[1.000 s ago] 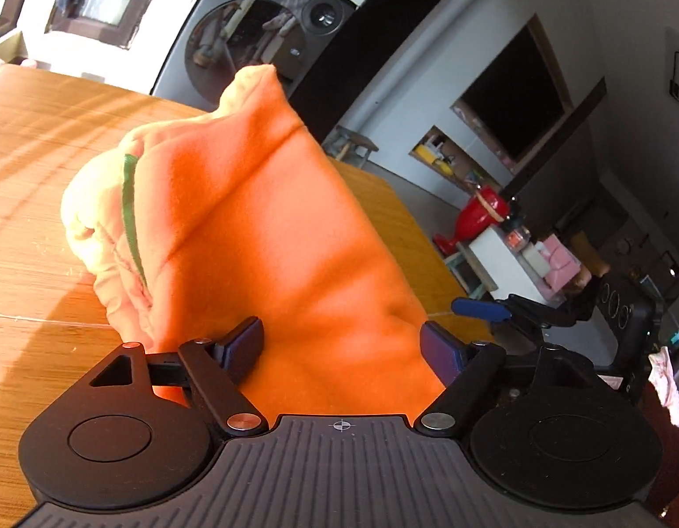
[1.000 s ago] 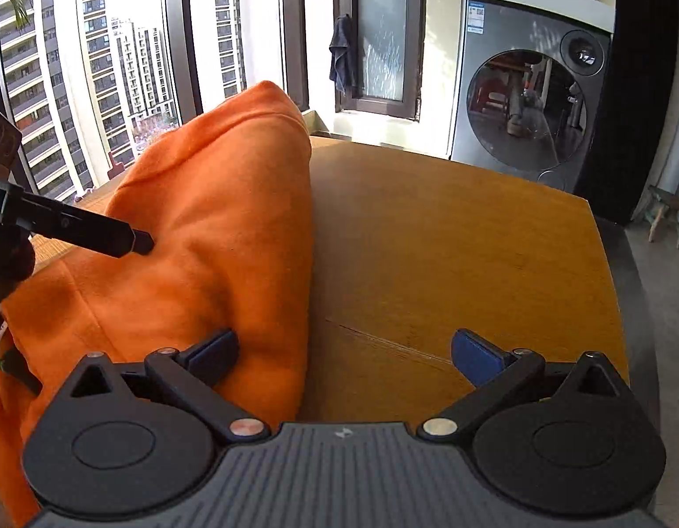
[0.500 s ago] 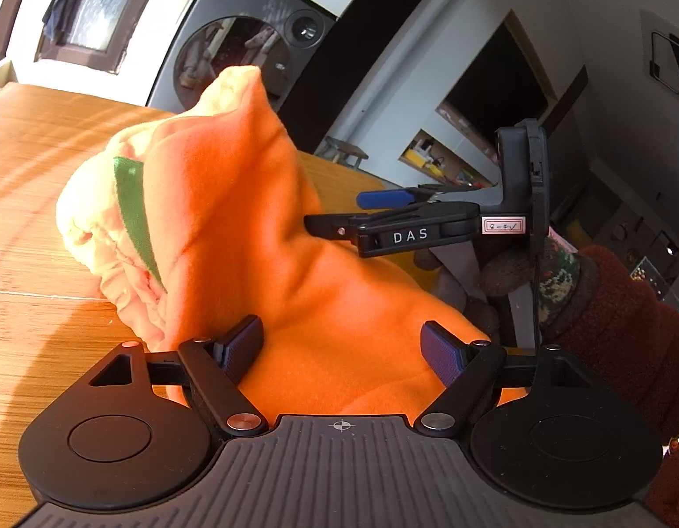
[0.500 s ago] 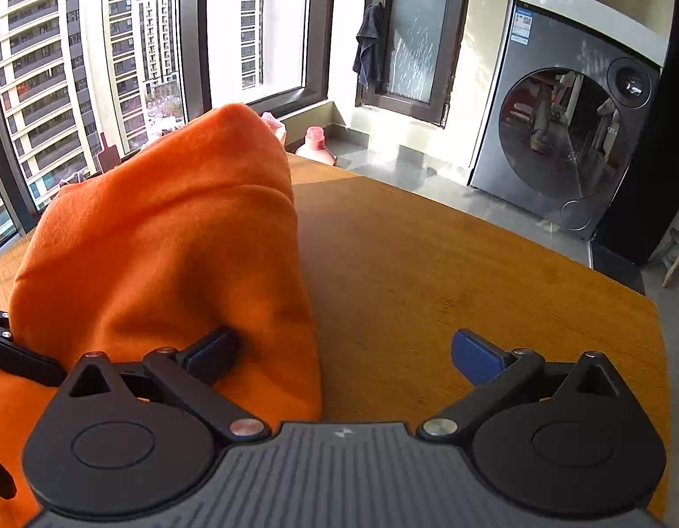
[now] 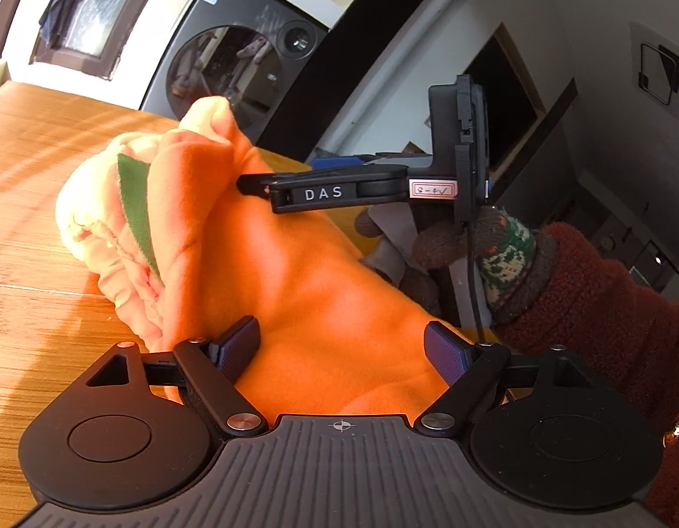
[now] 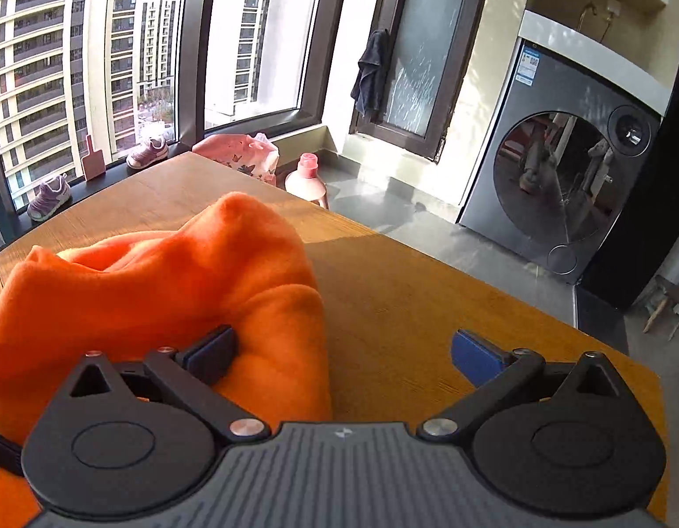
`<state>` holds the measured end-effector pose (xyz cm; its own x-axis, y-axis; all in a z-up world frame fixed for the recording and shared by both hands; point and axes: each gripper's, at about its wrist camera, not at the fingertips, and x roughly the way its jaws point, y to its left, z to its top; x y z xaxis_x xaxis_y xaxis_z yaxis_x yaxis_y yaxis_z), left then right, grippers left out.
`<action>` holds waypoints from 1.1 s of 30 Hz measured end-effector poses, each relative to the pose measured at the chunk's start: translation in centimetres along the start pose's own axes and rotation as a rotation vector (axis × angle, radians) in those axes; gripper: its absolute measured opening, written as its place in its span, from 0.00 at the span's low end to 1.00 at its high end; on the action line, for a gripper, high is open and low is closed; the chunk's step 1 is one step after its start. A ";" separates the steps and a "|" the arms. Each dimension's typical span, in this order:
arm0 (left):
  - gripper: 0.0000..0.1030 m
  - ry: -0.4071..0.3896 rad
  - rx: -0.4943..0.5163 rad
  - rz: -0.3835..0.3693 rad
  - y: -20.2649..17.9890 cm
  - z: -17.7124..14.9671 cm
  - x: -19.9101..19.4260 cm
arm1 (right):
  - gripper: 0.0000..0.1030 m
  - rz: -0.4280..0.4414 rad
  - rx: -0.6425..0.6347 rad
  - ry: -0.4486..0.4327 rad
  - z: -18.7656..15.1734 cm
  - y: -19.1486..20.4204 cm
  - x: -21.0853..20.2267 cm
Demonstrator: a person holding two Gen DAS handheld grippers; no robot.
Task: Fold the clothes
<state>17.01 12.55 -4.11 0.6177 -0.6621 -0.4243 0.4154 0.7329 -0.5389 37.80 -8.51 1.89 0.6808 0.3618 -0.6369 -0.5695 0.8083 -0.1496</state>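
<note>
An orange fleece garment (image 5: 295,264) with a pale lining and a green strip lies bunched on the wooden table (image 5: 40,167). My left gripper (image 5: 341,347) is open, its fingers spread over the near part of the cloth. My right gripper (image 6: 341,350) is open; its left finger (image 6: 212,347) presses against the orange garment (image 6: 163,277), its right finger (image 6: 476,356) is over bare table (image 6: 427,308). In the left wrist view the right gripper (image 5: 256,185) reaches in from the right, held by a gloved hand, its tip at the cloth's upper fold.
A grey washing machine (image 6: 559,185) stands beyond the table's far edge. Windows, small shoes (image 6: 49,198) on the sill, a pink bag (image 6: 242,158) and a pink bottle (image 6: 306,180) lie to the far left. A stool (image 6: 665,303) stands at right.
The right gripper has swung over the garment from the right and tilted down, and the raised cloth has dropped lower onto the table. The left gripper has stayed in place, open.
</note>
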 end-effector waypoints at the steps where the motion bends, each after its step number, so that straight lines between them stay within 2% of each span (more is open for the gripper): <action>1: 0.85 0.002 0.006 0.002 0.0 0.0 0.1 | 1.00 0.005 0.021 -0.006 -0.3 -0.5 -1.2; 5: 0.85 -0.002 -0.016 -0.011 0.4 0.1 0.0 | 1.00 0.034 0.038 -0.021 -3.5 -1.8 -7.6; 9: 0.85 -0.005 -0.022 0.011 0.6 0.6 0.4 | 1.00 -0.008 -0.061 -0.016 -8.5 -1.4 -13.4; 11: 0.85 -0.008 -0.009 0.049 0.0 0.8 0.6 | 1.00 -0.029 -0.131 -0.006 -11.0 -0.8 -15.9; 14: 0.87 0.001 0.054 0.129 -2.5 0.7 0.3 | 1.00 -0.047 -0.226 -0.039 -13.5 0.3 -19.5; 17: 0.91 0.002 0.137 0.198 -5.5 0.1 -0.9 | 1.00 -0.027 -0.299 -0.074 -15.1 1.5 -22.5; 23: 0.92 0.014 0.271 0.281 -9.9 -1.6 -4.3 | 1.00 -0.037 -0.394 -0.111 -16.7 3.4 -25.5; 27: 0.92 0.003 0.309 0.321 -11.5 -2.5 -6.8 | 1.00 0.104 -0.286 -0.075 -15.7 3.4 -26.5; 30: 0.93 0.009 0.353 0.358 -12.0 -2.9 -7.6 | 1.00 0.202 -0.305 -0.051 -16.0 5.0 -26.9; 33: 0.94 0.041 0.410 0.343 -12.6 -3.6 -8.1 | 1.00 0.227 -0.391 -0.057 -16.6 7.4 -26.2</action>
<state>4.41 8.17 3.51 0.7405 -0.3731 -0.5590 0.4260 0.9039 -0.0389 8.11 -19.66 4.92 0.5369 0.5432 -0.6455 -0.8308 0.4732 -0.2929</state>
